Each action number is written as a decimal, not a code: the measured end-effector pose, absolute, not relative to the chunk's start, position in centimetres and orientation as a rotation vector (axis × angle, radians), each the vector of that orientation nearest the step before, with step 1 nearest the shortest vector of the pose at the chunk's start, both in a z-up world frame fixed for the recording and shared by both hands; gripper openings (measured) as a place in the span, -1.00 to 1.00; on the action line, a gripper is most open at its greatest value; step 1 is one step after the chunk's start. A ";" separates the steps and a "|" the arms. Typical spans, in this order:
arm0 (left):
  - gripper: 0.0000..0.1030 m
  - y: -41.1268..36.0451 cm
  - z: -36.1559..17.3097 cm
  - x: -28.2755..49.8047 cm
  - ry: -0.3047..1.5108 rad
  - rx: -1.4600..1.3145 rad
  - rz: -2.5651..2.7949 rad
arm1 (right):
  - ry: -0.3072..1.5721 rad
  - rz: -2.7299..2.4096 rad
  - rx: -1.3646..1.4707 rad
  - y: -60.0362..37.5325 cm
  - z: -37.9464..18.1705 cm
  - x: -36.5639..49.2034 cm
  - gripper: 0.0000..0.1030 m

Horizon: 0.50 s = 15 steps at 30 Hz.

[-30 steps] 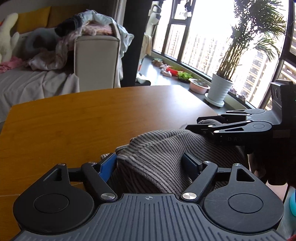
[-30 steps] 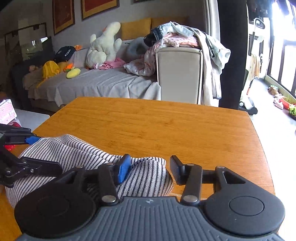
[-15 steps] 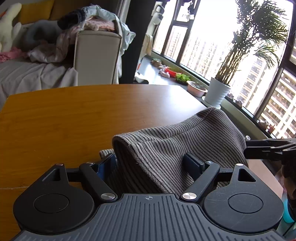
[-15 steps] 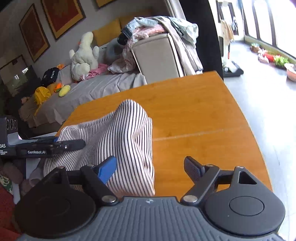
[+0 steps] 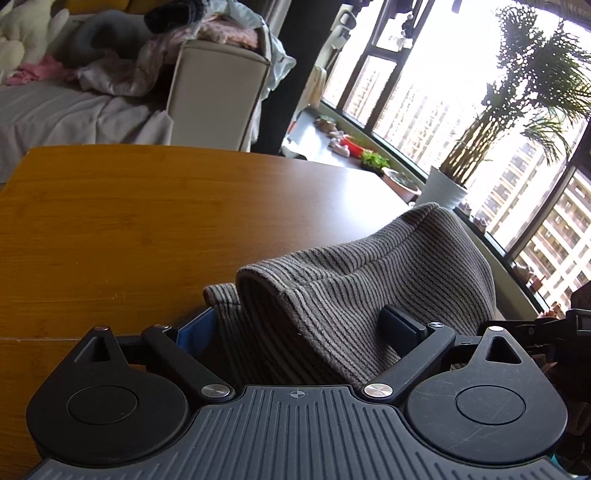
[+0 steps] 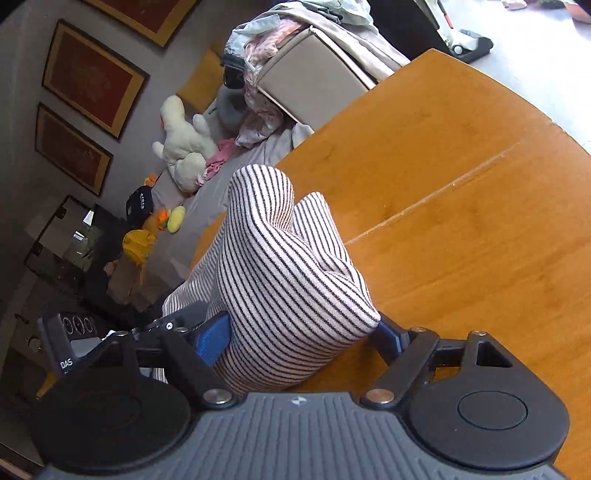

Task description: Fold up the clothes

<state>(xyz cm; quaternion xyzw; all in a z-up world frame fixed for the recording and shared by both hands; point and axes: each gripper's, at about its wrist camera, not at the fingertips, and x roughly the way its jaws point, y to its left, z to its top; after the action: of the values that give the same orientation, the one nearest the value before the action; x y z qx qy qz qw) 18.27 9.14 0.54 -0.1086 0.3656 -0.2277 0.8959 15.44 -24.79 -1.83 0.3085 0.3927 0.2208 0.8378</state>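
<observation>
A grey-and-black striped garment (image 5: 369,266) lies bunched on the wooden table (image 5: 129,221), humped up near its front edge. My left gripper (image 5: 297,326) straddles one end of it. Its jaws are opening, with the cloth lying loose between the fingers. In the right wrist view the same striped garment (image 6: 273,251) bulges up between the fingers of my right gripper (image 6: 299,336), whose jaws stand wide around the bundle. That view is tilted. The left gripper's body (image 6: 64,343) shows at the lower left there. Part of the right gripper (image 5: 535,328) shows at the right edge of the left wrist view.
Behind the table stands a sofa (image 6: 314,74) piled with clothes (image 5: 221,29), with a plush toy (image 6: 184,147) on the grey cover. A potted plant (image 5: 447,188) stands by the windows on the right. The table's seam (image 6: 443,188) runs across the bare wood.
The right gripper's jaws have widened and its wrist has rolled, tilting its view; the cloth now fills its gap. It has left the top of the garment. The left jaws have spread a little.
</observation>
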 end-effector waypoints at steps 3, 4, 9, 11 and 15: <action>0.91 9.7 0.5 18.0 0.778 -0.249 -0.461 | 0.799 0.451 0.557 -23.5 -1.0 17.6 0.58; 0.91 9.8 0.5 17.8 0.782 -0.251 -0.458 | 0.788 0.444 0.525 -23.0 -0.8 18.2 0.60; 0.88 9.9 1.2 15.9 0.779 -0.241 -0.480 | 0.746 0.434 0.396 -20.5 -0.5 21.1 0.70; 0.83 10.0 1.9 15.1 0.770 -0.235 -0.502 | 0.719 0.425 0.354 -19.8 -0.2 21.4 0.70; 0.85 11.1 5.0 14.2 0.662 -0.229 -0.464 | 0.658 0.395 0.242 -18.8 0.9 20.4 0.72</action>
<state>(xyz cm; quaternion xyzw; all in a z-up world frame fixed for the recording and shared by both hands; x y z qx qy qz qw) 14.20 11.15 5.02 -0.1110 0.3213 -0.2254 0.9131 20.40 -18.85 0.95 0.1178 0.3201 0.1923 0.9201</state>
